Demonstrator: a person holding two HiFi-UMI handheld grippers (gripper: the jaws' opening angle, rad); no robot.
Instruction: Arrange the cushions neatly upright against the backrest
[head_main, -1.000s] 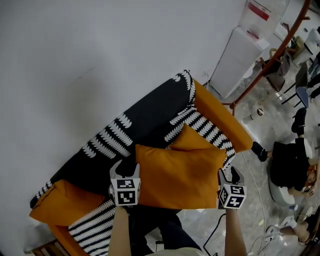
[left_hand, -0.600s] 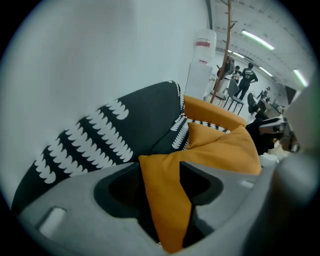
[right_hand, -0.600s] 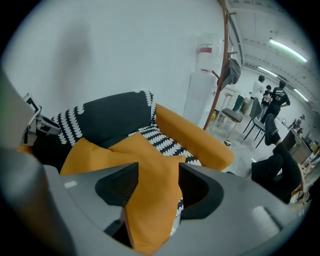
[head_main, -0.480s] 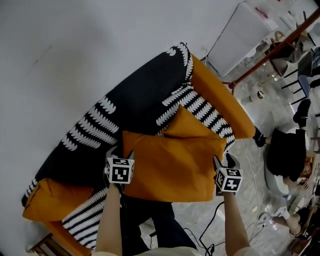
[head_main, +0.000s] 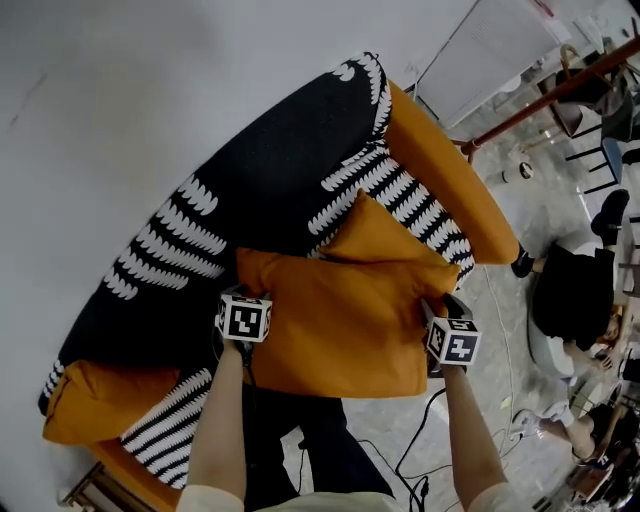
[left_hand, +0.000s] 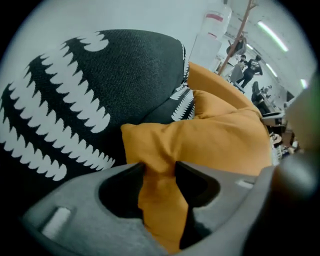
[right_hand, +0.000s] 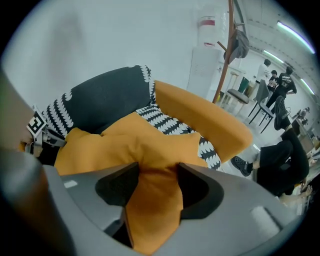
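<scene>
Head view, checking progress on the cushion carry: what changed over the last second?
The held cushion came down toward the sofa seat with both grippers. On the left gripper the jaws have just been closing on the cushion's corner; the right gripper keeps its pinch. The second cushion behind stayed put.

Front orange cushion (head_main: 340, 320), pinched at both edges, overlaps rear orange cushion (head_main: 375, 235).

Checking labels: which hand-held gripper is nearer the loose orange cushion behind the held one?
Right. The right hand-held gripper grips the held cushion beside the loose cushion; the left hand-held gripper, jaws just closing on its opposite corner, is farther.
</scene>
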